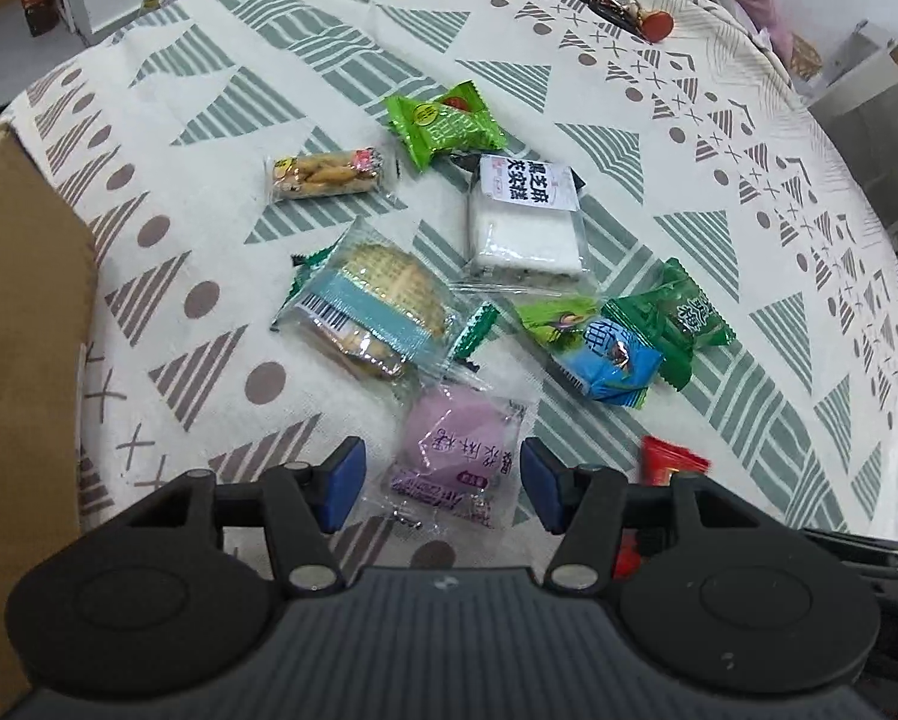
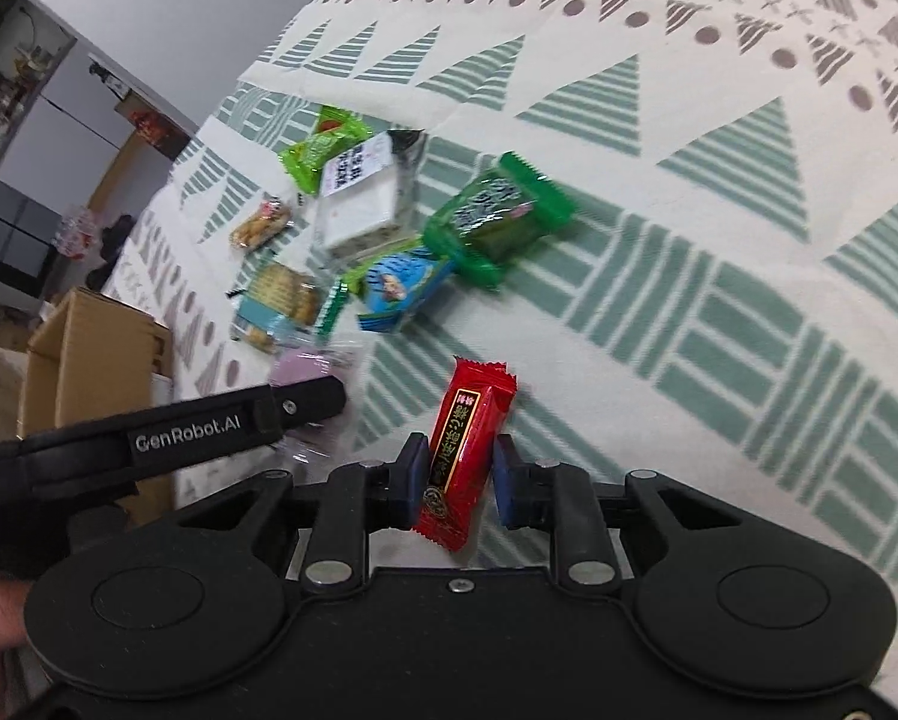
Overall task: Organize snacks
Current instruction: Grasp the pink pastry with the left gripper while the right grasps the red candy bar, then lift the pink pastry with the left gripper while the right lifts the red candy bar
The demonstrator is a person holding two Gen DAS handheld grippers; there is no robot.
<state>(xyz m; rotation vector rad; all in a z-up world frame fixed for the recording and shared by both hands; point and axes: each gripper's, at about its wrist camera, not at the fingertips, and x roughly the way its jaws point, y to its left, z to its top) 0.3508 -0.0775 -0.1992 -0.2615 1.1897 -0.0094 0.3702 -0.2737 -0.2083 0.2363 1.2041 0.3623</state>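
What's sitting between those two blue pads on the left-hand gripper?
In the left wrist view, a purple snack packet lies on the tablecloth between the open left gripper pads, touching neither.

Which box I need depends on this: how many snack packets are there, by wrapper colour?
Green packets: 3
Clear biscuit packs: 2
White cake pack: 1
Blue packet: 1
Purple packet: 1
Red packet: 1
Total: 9
Green ends under one biscuit pack may be another.
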